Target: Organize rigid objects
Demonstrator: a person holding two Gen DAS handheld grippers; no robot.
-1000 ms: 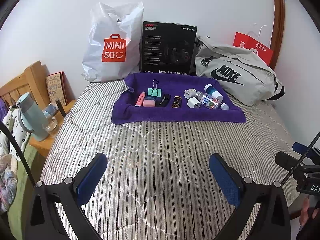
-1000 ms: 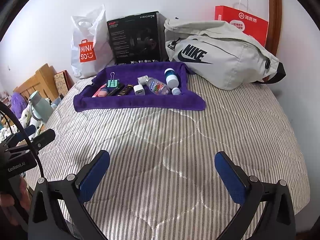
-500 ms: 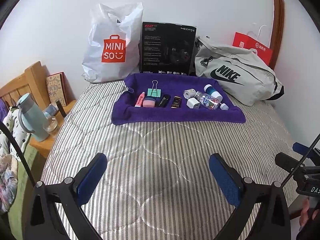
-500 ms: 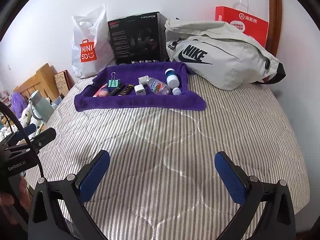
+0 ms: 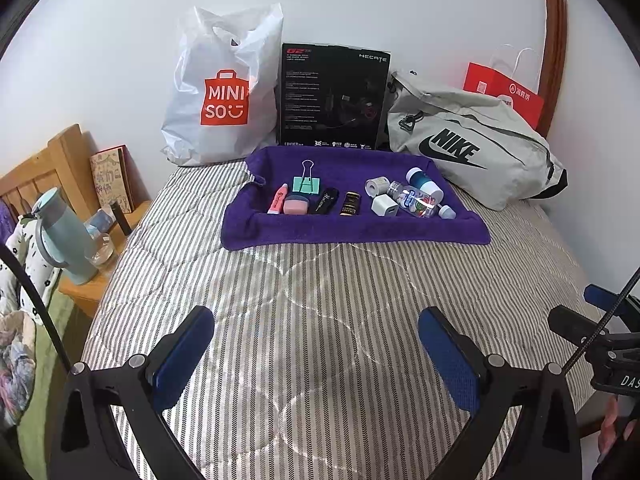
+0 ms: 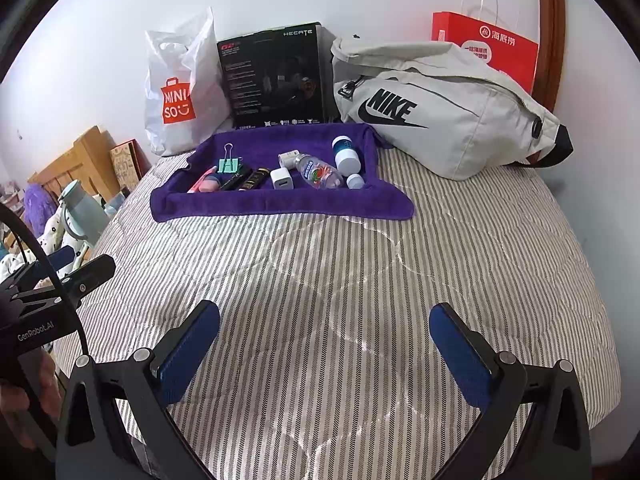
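Observation:
A purple towel (image 5: 352,232) (image 6: 280,202) lies on the striped bed at the far side. On it lie several small items: a green binder clip (image 5: 306,184) (image 6: 229,165), a pink marker (image 5: 277,201), a pink eraser (image 5: 296,205), two black tubes, a white charger (image 5: 385,205) (image 6: 281,179), a clear bottle (image 5: 414,199) (image 6: 320,171) and a blue-capped jar (image 5: 424,183) (image 6: 346,155). My left gripper (image 5: 316,354) and my right gripper (image 6: 324,350) are both open and empty, well short of the towel over bare quilt.
Along the wall behind the towel stand a white MINISO bag (image 5: 224,100), a black box (image 5: 334,96), a grey Nike bag (image 5: 472,144) and a red paper bag (image 6: 486,46). A wooden nightstand with a teal flask (image 5: 66,236) is at the bed's left.

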